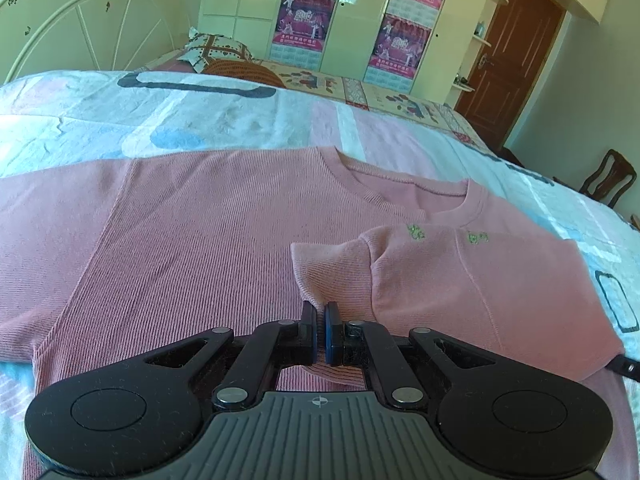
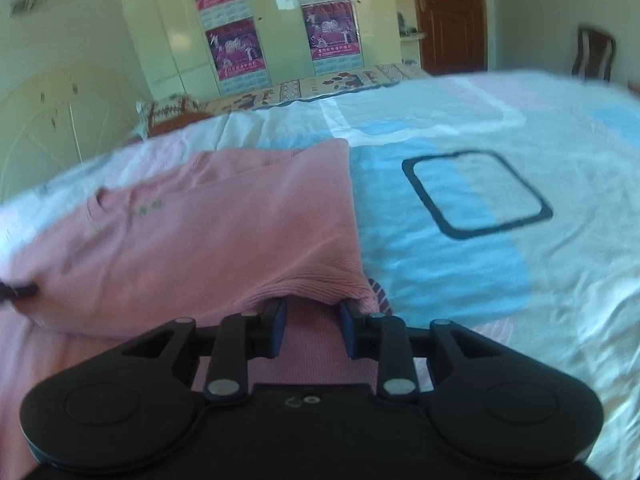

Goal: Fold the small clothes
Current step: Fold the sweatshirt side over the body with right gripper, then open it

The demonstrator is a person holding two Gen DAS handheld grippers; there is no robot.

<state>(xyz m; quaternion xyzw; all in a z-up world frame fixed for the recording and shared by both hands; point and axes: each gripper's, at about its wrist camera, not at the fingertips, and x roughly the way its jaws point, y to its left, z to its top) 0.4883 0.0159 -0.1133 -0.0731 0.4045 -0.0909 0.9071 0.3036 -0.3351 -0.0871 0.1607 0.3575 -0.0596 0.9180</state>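
A pink ribbed knit top [image 1: 192, 232] lies spread on the bed. Its right side, with a sleeve and small green embroidery [image 1: 416, 233], is folded over the body. My left gripper [image 1: 320, 312] is shut on a pinch of that folded flap's edge. In the right wrist view the same top [image 2: 208, 232] shows as a folded panel. My right gripper [image 2: 313, 312] is open, its blue-padded fingers [image 2: 279, 320] tucked under the lifted lower edge of the fold. The left gripper's tip shows at the far left edge of that view [image 2: 18, 292].
The bed has a pale blue, pink and white sheet [image 2: 480, 280] with dark square outlines [image 2: 476, 196]. A patterned pillow [image 1: 216, 50] and cream headboard [image 1: 80, 28] are at the far end. A wardrobe with posters [image 1: 360, 20], a brown door [image 1: 516, 60] and a wooden chair [image 1: 608, 178] stand beyond.
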